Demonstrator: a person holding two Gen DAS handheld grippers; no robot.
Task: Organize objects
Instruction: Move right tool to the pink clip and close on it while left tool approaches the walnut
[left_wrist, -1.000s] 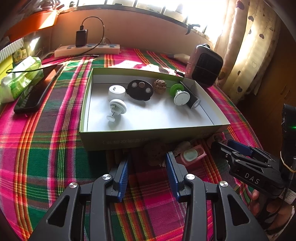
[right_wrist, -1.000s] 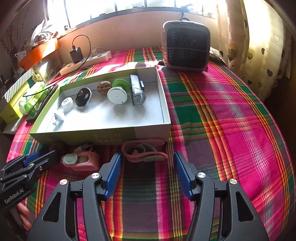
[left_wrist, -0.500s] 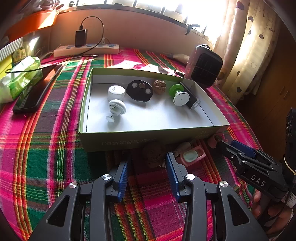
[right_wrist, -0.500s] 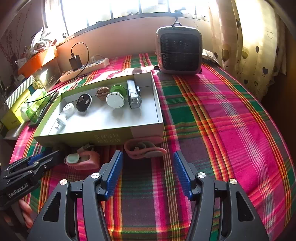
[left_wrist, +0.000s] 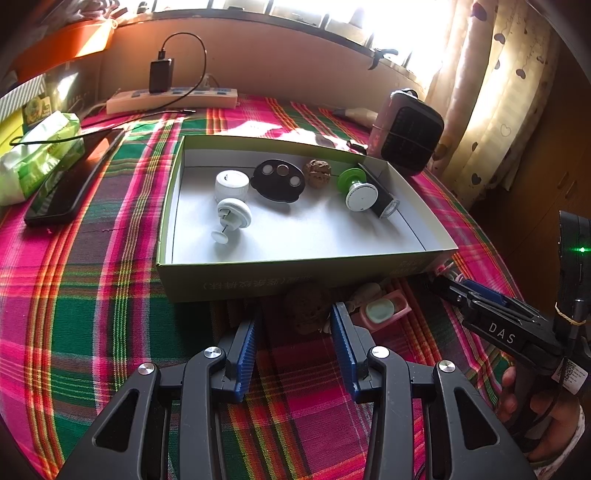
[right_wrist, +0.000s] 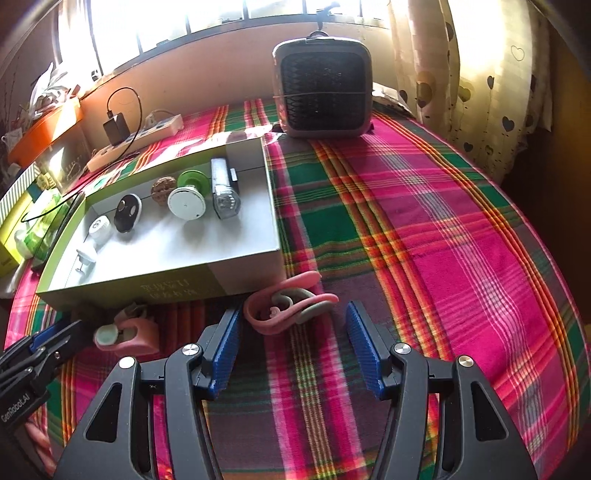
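Your left tongs (left_wrist: 295, 314) stand part open, gripping nothing; a brown walnut-like lump (left_wrist: 308, 308) lies on the plaid cloth (left_wrist: 92, 295) between the blue tips, untouched. Just right of it, a pink case (left_wrist: 384, 308). Your right tongs (right_wrist: 293, 321) also part open and empty, with a pink-and-grey earhook piece (right_wrist: 288, 306) just ahead of the tips. All three lie against the near wall of the open box (left_wrist: 295, 284), outside it. Inside: white cap (left_wrist: 231, 184), black disc (left_wrist: 279, 179), nut (left_wrist: 317, 172), green spool (left_wrist: 356, 186).
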